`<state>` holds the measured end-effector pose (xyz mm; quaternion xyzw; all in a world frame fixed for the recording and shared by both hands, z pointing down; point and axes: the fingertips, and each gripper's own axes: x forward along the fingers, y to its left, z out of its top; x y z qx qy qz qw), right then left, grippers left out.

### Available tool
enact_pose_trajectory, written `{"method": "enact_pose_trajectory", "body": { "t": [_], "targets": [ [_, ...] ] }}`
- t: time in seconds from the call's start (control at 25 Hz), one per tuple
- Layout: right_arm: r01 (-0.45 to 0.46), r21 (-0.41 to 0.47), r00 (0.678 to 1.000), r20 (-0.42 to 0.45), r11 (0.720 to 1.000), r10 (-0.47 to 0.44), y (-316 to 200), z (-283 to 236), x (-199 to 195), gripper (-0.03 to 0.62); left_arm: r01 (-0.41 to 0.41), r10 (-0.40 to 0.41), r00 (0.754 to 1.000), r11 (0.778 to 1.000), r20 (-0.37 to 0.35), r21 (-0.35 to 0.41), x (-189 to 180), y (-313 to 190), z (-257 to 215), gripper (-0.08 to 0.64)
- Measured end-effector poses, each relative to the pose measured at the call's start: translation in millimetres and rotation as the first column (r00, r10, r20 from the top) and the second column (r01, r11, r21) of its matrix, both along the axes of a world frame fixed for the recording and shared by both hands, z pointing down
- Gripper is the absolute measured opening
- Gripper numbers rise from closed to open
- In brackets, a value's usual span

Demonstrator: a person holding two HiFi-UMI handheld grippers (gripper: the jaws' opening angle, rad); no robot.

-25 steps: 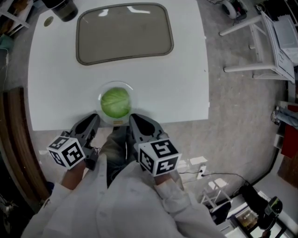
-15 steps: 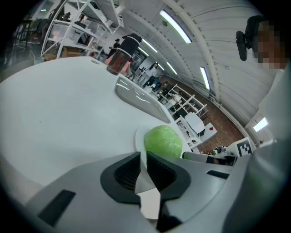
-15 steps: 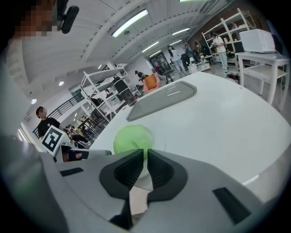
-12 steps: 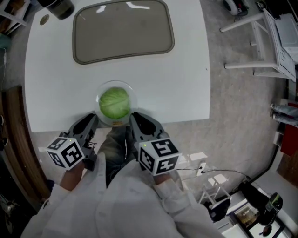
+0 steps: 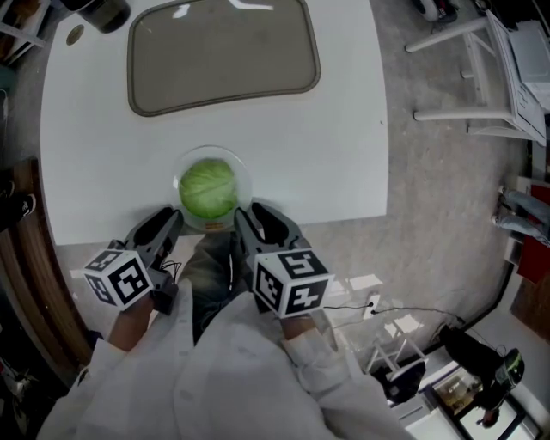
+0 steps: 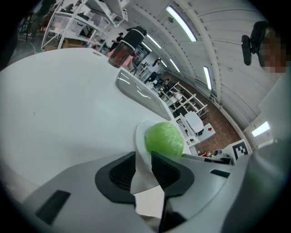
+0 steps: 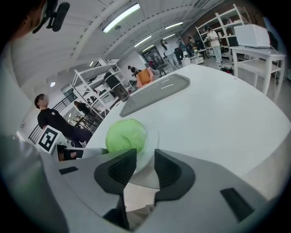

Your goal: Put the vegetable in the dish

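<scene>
A round green cabbage [image 5: 208,190] sits in a clear shallow dish [image 5: 247,182] near the front edge of the white table [image 5: 344,129]. My left gripper [image 5: 172,221] hovers just off that edge at the dish's near left, open by a narrow gap. Its own view shows the cabbage [image 6: 164,139] and the dish rim [image 6: 140,136] past the left gripper [image 6: 143,157]. My right gripper [image 5: 247,215] is at the dish's near right and its jaws are opening. Beyond the right gripper [image 7: 145,157] lie the cabbage [image 7: 126,135] and the dish [image 7: 152,150]; nothing is pinched.
A large grey tray [image 5: 222,56] lies at the far side of the table, with a dark jar [image 5: 99,10] at the far left corner. White metal frames [image 5: 481,77] stand on the floor to the right. A dark wooden edge [image 5: 26,258] runs along the left.
The right gripper has edged a little left and turned slightly. The cabbage and dish have stayed put, and the left gripper has barely moved.
</scene>
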<state>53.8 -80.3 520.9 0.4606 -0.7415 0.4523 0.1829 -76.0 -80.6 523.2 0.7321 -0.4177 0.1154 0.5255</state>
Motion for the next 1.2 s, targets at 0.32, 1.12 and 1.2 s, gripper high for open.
{"method": "enact_pose_trajectory", "body": {
  "t": [0.32, 1.12, 1.2],
  "targets": [
    [0.005, -0.033, 1.000, -0.023, 0.999, -0.005, -1.5, 8.0, 3.9, 0.135, 0.010, -0.010, 1.000, 1.000, -0.007, -0.012, 3.1, -2.3, 1.0, 0.092],
    [-0.016, -0.075, 1.000, -0.005, 0.997, 0.015, -3.2, 9.5, -0.3, 0.135, -0.006, 0.006, 1.000, 0.999, -0.015, -0.049, 5.8, -3.8, -0.5, 0.110],
    [-0.027, -0.074, 1.000, -0.005, 0.997, 0.027, -5.3, 10.4, 1.9, 0.135, 0.004, -0.005, 1.000, 0.998, -0.017, -0.059, 6.9, -4.6, 0.2, 0.110]
  ]
}}
